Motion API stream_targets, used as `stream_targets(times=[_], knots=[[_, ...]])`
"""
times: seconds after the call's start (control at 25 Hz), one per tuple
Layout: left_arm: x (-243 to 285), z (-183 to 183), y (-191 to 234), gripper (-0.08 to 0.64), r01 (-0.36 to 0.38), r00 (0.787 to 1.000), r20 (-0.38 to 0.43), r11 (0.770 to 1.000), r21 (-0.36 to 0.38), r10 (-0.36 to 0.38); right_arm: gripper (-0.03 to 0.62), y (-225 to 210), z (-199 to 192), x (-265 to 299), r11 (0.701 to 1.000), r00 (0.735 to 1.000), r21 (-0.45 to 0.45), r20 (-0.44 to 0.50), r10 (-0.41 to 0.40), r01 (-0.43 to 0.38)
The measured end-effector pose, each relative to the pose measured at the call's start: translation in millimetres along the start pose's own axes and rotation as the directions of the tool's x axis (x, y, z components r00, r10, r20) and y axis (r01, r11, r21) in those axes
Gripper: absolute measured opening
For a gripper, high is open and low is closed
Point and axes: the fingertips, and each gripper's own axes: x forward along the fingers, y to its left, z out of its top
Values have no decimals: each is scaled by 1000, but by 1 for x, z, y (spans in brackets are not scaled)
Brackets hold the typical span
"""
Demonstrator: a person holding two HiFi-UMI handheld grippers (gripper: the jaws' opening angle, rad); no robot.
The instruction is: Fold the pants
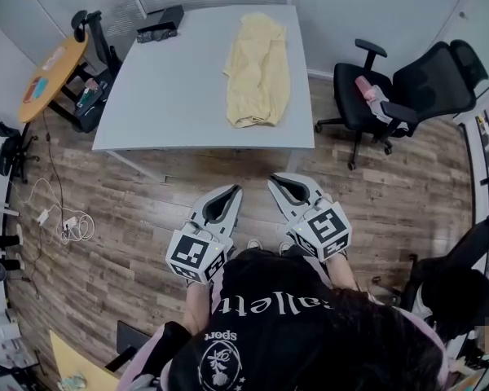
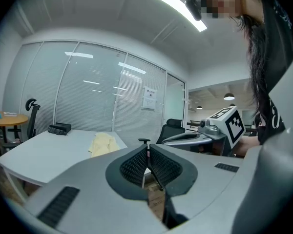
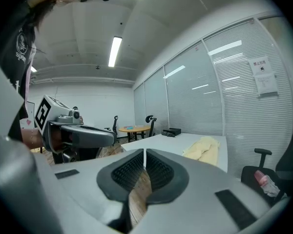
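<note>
Above the floor — grippers closed, empty

Seen from above, a white rectangular table stands on a wood-plank floor. Pale yellow pants lie crumpled lengthwise on the table's right half, reaching its near edge. A black device sits at the far left corner. A black office chair stands right of the table with a pink item on its seat. A round wooden table stands at the left, and white cables lie on the floor. Near the bottom, a person in a dark shirt holds the left gripper and right gripper side by side over the floor, short of the table, each with its jaw tips together.
</note>
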Motion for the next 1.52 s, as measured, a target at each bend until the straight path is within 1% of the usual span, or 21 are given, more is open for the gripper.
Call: stream_targets(times=[0.48, 0.64, 1.04, 1.28, 1.52], knots=[[-8, -14, 19, 34, 46, 999, -23, 999, 4, -46, 31, 8, -14, 14, 998, 999, 40, -11, -48, 49], [-15, -16, 25, 34, 47, 999, -20, 999, -3, -47, 31, 11, -16, 16, 997, 998, 54, -16, -61, 62], [-10, -23, 31, 34, 60, 998, -26, 998, -31, -61, 31, 11, -21, 23, 997, 997, 56, -50, -58, 61], [3, -26, 43, 34, 55, 998, -40, 998, -39, -57, 31, -2, -25, 35, 996, 997, 69, -57, -54, 58], [25, -23, 68, 34, 41, 997, -61, 998, -40, -43, 31, -27, -22, 58, 995, 997, 84, -56, -52, 56]])
